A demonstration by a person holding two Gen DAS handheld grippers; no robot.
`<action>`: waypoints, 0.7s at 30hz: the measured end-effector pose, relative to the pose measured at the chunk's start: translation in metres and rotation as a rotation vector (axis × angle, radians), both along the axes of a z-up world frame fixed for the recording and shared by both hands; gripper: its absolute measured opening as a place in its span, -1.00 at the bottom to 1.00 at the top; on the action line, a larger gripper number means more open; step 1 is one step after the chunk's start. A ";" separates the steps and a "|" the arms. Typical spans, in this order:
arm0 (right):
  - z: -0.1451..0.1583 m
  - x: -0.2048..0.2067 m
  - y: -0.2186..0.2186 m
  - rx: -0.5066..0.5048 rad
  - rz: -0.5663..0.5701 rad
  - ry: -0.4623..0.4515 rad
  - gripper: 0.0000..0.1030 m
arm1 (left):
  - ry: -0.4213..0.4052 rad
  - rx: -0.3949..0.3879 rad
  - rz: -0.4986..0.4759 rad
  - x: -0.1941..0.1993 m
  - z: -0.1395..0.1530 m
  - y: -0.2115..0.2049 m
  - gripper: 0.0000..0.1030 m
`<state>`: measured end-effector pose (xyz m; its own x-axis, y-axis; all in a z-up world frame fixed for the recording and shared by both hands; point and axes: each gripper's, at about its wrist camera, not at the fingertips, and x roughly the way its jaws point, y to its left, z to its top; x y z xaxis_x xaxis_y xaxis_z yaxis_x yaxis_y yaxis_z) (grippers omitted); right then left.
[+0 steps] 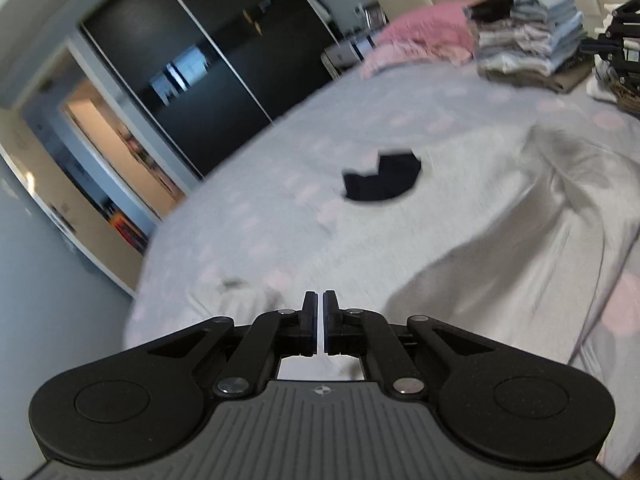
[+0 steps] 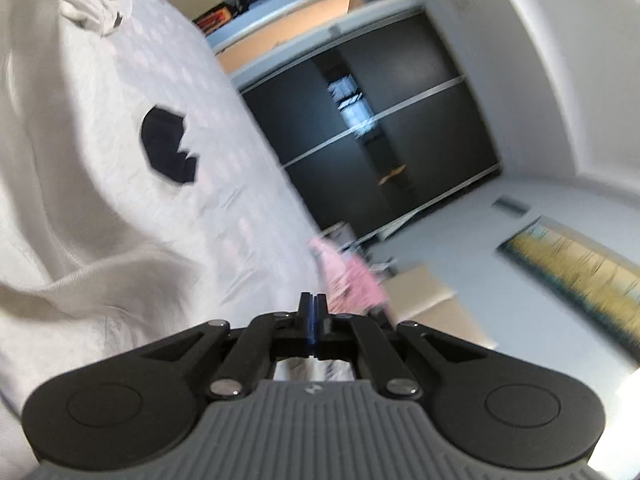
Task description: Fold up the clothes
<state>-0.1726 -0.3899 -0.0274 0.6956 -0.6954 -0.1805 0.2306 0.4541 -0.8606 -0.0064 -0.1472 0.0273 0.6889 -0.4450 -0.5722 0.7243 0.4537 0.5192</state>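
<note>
Okay, your left gripper [image 1: 322, 322] is closed w/ nothing visible between the pads; right gripper [image 2: 313, 326] likewise. Bed edge [image 1: 168, 232] drops off on the wardrobe [image 1: 192, 80] side, w/ open bedspread [image 1: 280, 184] ahead. Pale grey garment [image 1: 500, 248] lies rumpled on the bed just beside you, black patch [image 1: 382, 176] on it. Folded stack [image 1: 528, 36] sits near the headboard.

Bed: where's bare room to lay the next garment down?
Open bedspread lies between the dark garment and the wardrobe-side edge, and behind it toward the pink pillows. Crowded: the folded stack at the head and the rumpled grey cloth on the near side.
</note>
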 end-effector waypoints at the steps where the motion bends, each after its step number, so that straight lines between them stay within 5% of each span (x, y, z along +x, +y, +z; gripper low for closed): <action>1: -0.005 0.003 -0.003 0.022 -0.010 0.017 -1.00 | 0.001 0.011 0.009 0.003 -0.006 0.002 -0.97; 10: -0.039 0.006 -0.008 0.104 0.026 0.128 -1.00 | 0.044 0.111 -0.107 0.005 -0.024 0.045 -0.57; 16: -0.046 0.014 -0.004 0.139 0.047 0.158 -0.98 | 0.021 0.266 -0.232 -0.014 -0.041 0.067 -0.14; 21: -0.046 0.015 0.001 0.128 0.067 0.161 -0.72 | -0.021 0.419 -0.323 -0.025 -0.069 0.074 -0.05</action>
